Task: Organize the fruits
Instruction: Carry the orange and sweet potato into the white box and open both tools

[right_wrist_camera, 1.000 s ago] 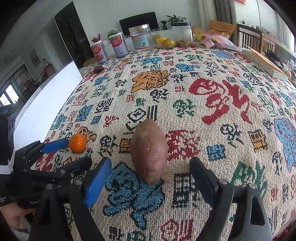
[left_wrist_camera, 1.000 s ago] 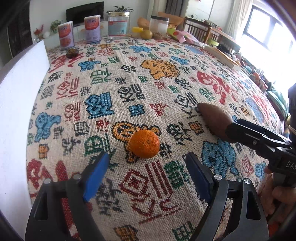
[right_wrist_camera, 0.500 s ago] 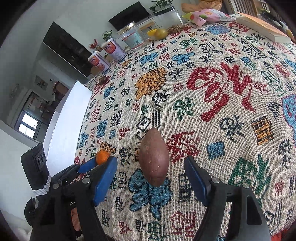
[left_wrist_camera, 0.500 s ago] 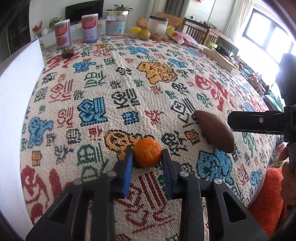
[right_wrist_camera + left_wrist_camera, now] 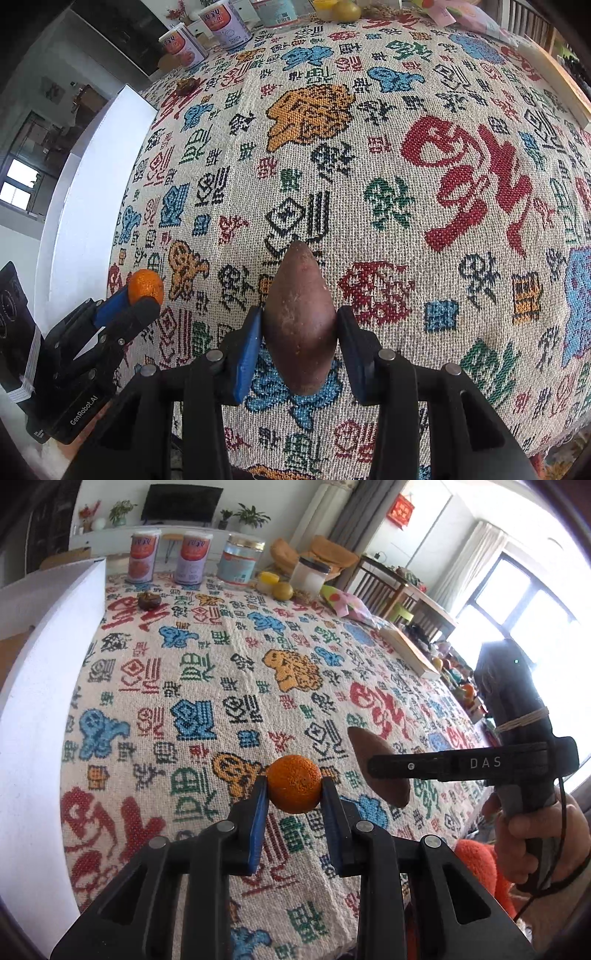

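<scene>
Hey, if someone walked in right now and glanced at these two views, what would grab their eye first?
Probably the bright orange, pinched between the left gripper's blue pads just above the patterned tablecloth. Next, the reddish-brown sweet potato, clamped lengthwise in the right gripper near the table's front edge. Behind both, the busy cloth of red, blue and green characters fills the table.
</scene>
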Demonstrator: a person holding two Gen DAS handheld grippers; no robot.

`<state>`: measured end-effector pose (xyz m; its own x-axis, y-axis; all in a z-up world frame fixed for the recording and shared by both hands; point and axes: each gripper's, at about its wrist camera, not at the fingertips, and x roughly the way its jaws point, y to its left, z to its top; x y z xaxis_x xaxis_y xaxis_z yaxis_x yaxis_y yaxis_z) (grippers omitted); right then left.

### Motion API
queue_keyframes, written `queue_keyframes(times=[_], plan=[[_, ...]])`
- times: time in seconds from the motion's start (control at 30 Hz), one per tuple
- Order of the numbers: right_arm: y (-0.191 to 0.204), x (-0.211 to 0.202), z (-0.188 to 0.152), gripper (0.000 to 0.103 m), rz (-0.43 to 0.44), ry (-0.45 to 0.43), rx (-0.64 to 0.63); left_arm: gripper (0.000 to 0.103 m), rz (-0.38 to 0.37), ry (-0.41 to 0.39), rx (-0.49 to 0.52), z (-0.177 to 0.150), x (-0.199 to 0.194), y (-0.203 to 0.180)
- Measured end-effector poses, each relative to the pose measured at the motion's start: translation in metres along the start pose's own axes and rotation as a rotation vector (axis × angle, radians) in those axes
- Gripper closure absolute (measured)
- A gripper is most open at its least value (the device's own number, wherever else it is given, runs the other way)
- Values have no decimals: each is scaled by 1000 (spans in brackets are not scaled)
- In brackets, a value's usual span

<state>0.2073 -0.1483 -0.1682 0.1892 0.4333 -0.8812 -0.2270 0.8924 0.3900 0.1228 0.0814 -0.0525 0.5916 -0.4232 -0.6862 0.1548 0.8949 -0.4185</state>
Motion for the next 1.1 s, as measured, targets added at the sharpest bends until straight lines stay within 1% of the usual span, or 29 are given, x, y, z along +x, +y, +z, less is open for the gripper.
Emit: queue_keyframes(times=[0.07, 0.1, 0.13, 0.2, 0.27, 0.33, 0.37, 0.4, 0.47, 0.5, 0.57, 0.6, 0.67, 0.77, 0.8, 0.83, 0.87, 0.9, 0.93, 0.97, 1.0, 1.03, 1.07, 1.1], plan=[[19, -23, 0, 62, 102, -36, -4, 75, -66, -54, -44, 7, -47, -1], [36, -35, 2, 62, 154, -54, -21, 75, -95, -87, -65, 11, -72, 0], [54, -47, 4, 62, 205, -69, -46, 75, -111, -124, -80, 15, -98, 3], [105, -65, 10, 62, 296, -99, -131, 75, -97, -206, -99, 22, -147, 12], [155, -74, 13, 62, 355, -115, -230, 75, -42, -267, -133, 26, -183, 32], [209, -65, 14, 62, 411, -100, -319, 75, 41, -287, -186, 26, -203, 65], [232, -56, 12, 62, 434, -82, -362, 75, 96, -281, -223, 25, -206, 83], [253, -46, 10, 62, 439, -68, -403, 75, 142, -264, -270, 23, -205, 107], [292, -18, 4, 62, 423, -41, -485, 75, 230, -212, -359, 16, -193, 151], [307, -4, 2, 62, 409, -26, -515, 75, 276, -180, -395, 11, -185, 173], [334, 27, -2, 62, 363, 10, -569, 75, 336, -126, -452, 3, -168, 207], [342, 40, -4, 62, 341, 29, -588, 75, 362, -106, -472, 0, -161, 220], [353, 63, -7, 62, 295, 46, -617, 75, 387, -77, -510, -2, -151, 241], [368, 87, -6, 62, 199, 28, -670, 74, 422, -57, -539, -4, -143, 254], [372, 93, -4, 62, 171, 19, -688, 70, 434, -55, -551, -4, -142, 256], [375, 98, -4, 61, 148, 17, -706, 58, 438, -59, -562, -4, -143, 257], [375, 100, -2, 61, 140, 14, -706, 50, 443, -67, -568, -3, -145, 255], [373, 97, 1, 61, 158, 5, -689, 38, 456, -87, -562, -1, -148, 251], [368, 90, 4, 60, 192, -13, -662, 34, 471, -117, -543, 2, -153, 243], [363, 79, 9, 55, 221, -42, -639, 33, 478, -146, -516, 6, -158, 233], [357, 64, 13, 52, 236, -86, -625, 29, 479, -173, -487, 12, -163, 220], [350, 47, 15, 42, 240, -141, -623, 23, 479, -198, -459, 17, -166, 205], [340, 28, 16, 29, 236, -207, -630, 21, 469, -230, -424, 22, -170, 190], [330, 11, 17, 22, 223, -266, -636, 20, 450, -261, -385, 26, -171, 172]])
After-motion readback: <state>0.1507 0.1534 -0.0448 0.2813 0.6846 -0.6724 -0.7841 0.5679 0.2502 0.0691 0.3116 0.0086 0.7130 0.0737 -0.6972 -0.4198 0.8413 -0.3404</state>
